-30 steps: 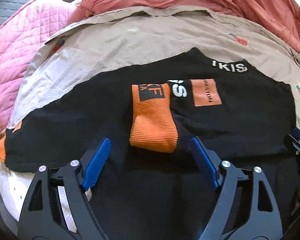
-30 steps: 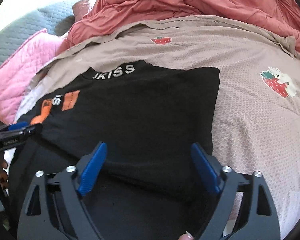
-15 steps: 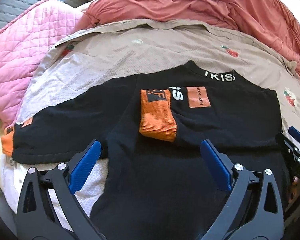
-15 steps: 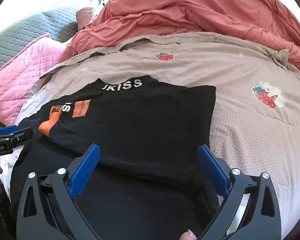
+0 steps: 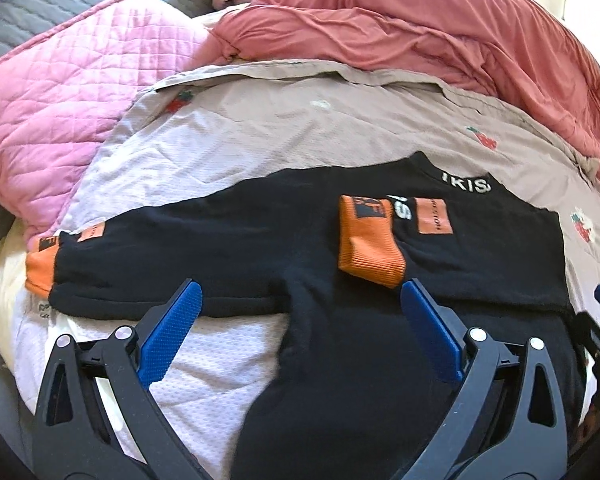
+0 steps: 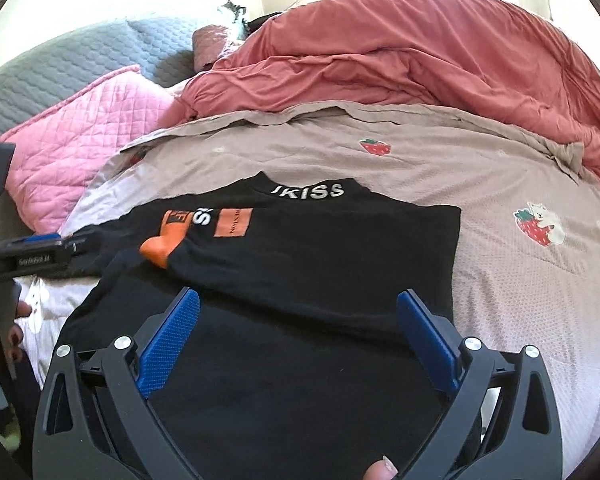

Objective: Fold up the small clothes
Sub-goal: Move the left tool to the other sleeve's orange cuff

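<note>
A small black sweatshirt (image 5: 340, 352) with orange cuffs lies flat on the bed; it also shows in the right wrist view (image 6: 300, 280). Its right sleeve is folded across the chest, with the orange cuff (image 5: 370, 244) near the collar. The left sleeve (image 5: 160, 252) stretches out to the left, ending in an orange cuff (image 5: 40, 268). My left gripper (image 5: 300, 328) is open and empty above the lower body of the shirt, near the left armpit. My right gripper (image 6: 300, 332) is open and empty above the shirt's lower right part.
The shirt lies on a beige strawberry-print sheet (image 6: 500, 280). A pink quilted blanket (image 5: 60, 100) lies at the left, a rumpled red duvet (image 6: 420, 68) at the back and a grey quilt (image 6: 60, 64) at the far left.
Both grippers have drawn back and up from the shirt, so more of the bed shows. The left view has shifted left and the outstretched left sleeve is now in full view.
</note>
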A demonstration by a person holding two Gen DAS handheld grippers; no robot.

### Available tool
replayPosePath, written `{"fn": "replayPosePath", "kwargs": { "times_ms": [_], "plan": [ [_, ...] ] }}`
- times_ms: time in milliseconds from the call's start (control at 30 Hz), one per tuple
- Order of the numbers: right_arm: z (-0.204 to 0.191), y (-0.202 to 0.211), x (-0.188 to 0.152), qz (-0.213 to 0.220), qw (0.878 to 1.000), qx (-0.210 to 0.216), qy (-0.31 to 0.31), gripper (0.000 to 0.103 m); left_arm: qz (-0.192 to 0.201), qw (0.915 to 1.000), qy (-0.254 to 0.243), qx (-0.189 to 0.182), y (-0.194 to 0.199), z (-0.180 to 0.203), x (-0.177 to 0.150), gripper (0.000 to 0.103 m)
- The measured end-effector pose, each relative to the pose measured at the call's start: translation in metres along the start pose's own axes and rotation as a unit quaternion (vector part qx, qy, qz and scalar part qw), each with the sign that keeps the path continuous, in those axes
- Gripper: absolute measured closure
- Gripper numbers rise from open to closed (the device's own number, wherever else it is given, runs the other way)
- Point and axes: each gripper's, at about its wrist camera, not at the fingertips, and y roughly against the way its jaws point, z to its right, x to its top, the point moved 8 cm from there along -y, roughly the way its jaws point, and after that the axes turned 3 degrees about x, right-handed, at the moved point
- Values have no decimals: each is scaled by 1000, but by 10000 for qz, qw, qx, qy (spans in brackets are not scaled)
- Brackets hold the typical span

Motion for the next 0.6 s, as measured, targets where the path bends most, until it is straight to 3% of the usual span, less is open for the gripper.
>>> {"fn": "replayPosePath", "kwargs": {
  "times_ms": [133, 267, 600],
  "plan": [
    [-21, 2, 1, -5, 9995, -135, 291, 5, 28, 9998, 180, 55, -1, -25, 2, 10],
    [-56, -2, 6, -51, 9984, 1, 560, 5, 58, 9993, 309, 203, -3, -51, 4, 10],
    [-150, -22, 20, -171, 9939, 455, 992, 5, 152, 9914, 666, 1114, -2, -139, 11, 10]
  ]
}}
